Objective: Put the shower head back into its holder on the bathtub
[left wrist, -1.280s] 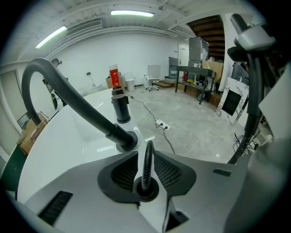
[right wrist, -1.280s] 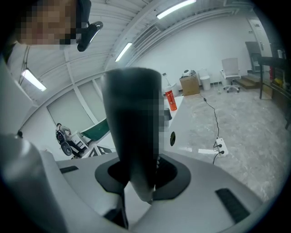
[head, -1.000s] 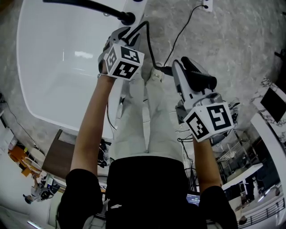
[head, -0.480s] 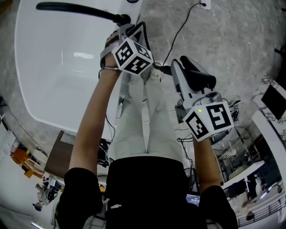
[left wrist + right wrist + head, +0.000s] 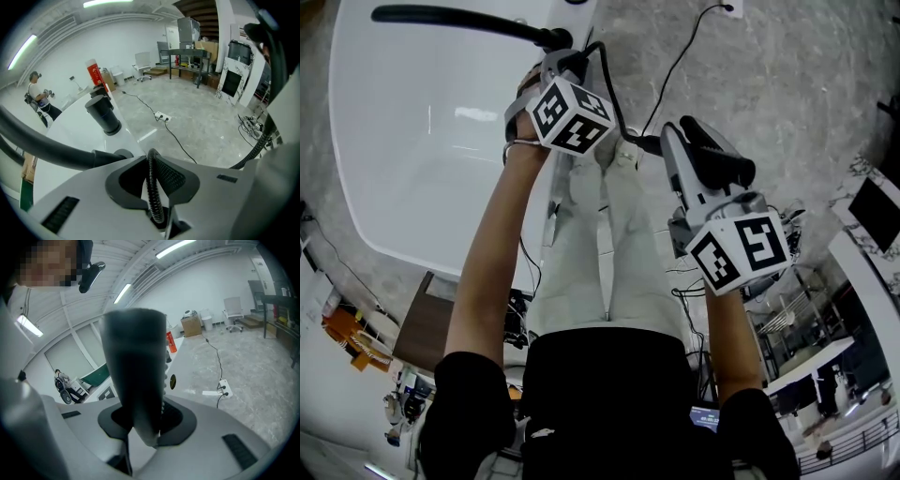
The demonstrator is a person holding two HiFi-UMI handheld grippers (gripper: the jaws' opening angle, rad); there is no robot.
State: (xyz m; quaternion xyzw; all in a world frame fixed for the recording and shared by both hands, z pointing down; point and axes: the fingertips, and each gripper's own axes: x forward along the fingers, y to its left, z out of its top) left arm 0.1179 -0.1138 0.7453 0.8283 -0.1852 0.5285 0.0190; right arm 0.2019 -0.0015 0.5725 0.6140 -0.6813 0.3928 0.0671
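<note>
The black shower head (image 5: 719,161) lies in my right gripper (image 5: 698,150), over the person's legs and to the right of the white bathtub (image 5: 422,159). In the right gripper view its thick black handle (image 5: 136,380) fills the space between the pads, and the gripper (image 5: 140,425) is shut on it. The black ribbed hose (image 5: 614,103) runs from it to my left gripper (image 5: 567,64) at the tub's rim. That gripper (image 5: 152,192) has just been closing, and its pads now pinch the hose (image 5: 152,183). A black cylindrical fitting (image 5: 104,115) stands on the rim just ahead.
A long black spout (image 5: 459,19) arches over the tub from its base (image 5: 115,157) on the rim. A white power strip (image 5: 161,116) and its cable lie on the grey floor to the right. A red cylinder (image 5: 93,72) and a person (image 5: 37,96) are far behind.
My left gripper has shifted slightly up toward the spout's base and rolled, so its marker cube shows other faces. The right gripper with the shower head has stayed put.
</note>
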